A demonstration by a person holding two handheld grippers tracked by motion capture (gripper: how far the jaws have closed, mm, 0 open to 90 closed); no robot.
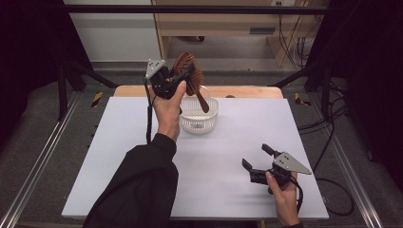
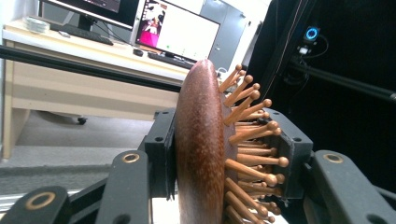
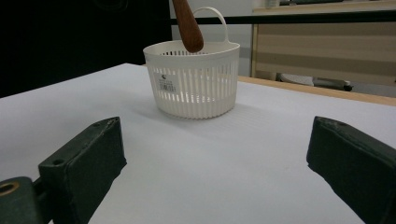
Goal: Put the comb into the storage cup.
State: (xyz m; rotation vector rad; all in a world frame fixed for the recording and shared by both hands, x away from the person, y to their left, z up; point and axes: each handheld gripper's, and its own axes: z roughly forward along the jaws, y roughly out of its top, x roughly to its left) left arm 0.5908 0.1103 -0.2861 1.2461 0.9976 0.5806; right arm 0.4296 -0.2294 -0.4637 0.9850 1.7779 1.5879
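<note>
Brush (image 1: 189,72) is gripped by its head in the left hand-held gripper (image 1: 177,78), above the basket (image 1: 199,116), handle tip at the rim. Descent should be kept vertical, release withheld until the handle is inside. Right hand-held gripper (image 1: 256,159) rests open, well apart from the basket.

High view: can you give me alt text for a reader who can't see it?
The left gripper holds a wooden hairbrush by its head above a white basket, handle pointing down. The right gripper rests open on the white table, nothing between its fingers.
</note>
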